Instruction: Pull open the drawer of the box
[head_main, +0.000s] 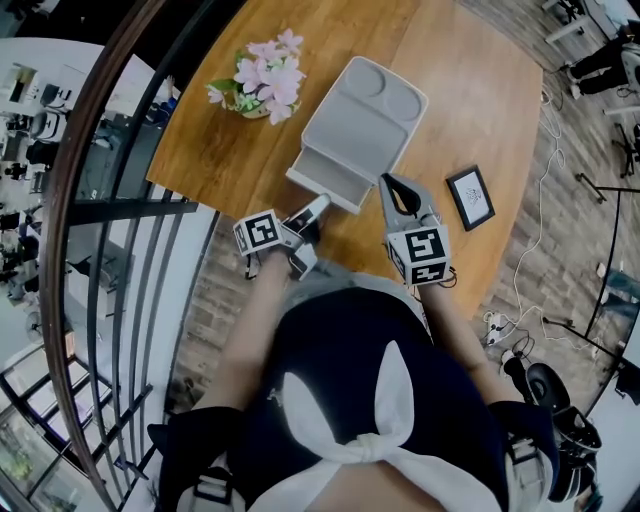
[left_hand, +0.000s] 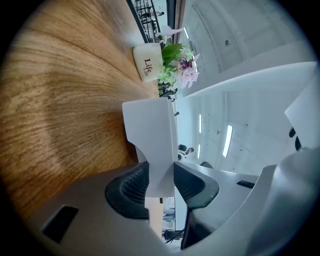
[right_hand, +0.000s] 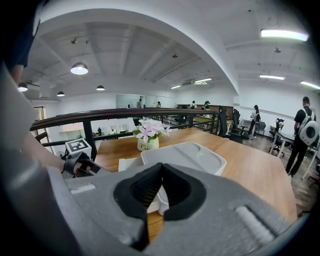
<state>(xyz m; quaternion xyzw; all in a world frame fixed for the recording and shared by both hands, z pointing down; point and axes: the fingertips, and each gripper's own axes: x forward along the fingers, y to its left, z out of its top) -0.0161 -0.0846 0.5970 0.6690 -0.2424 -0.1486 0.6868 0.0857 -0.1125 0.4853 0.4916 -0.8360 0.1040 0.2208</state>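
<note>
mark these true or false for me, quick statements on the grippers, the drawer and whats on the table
1. The left gripper has its jaws clamped on the front of the grey plastic drawer. True.
2. The right gripper holds the cream pot of pink flowers. False: its jaws are shut on nothing, just short of the grey rectangular box.
3. The pot of flowers stands on top of the box. False: it stands on the wooden table, beside the box.
4. A small black-framed picture lies flat on the table, on the right gripper's side of the box. True.
</note>
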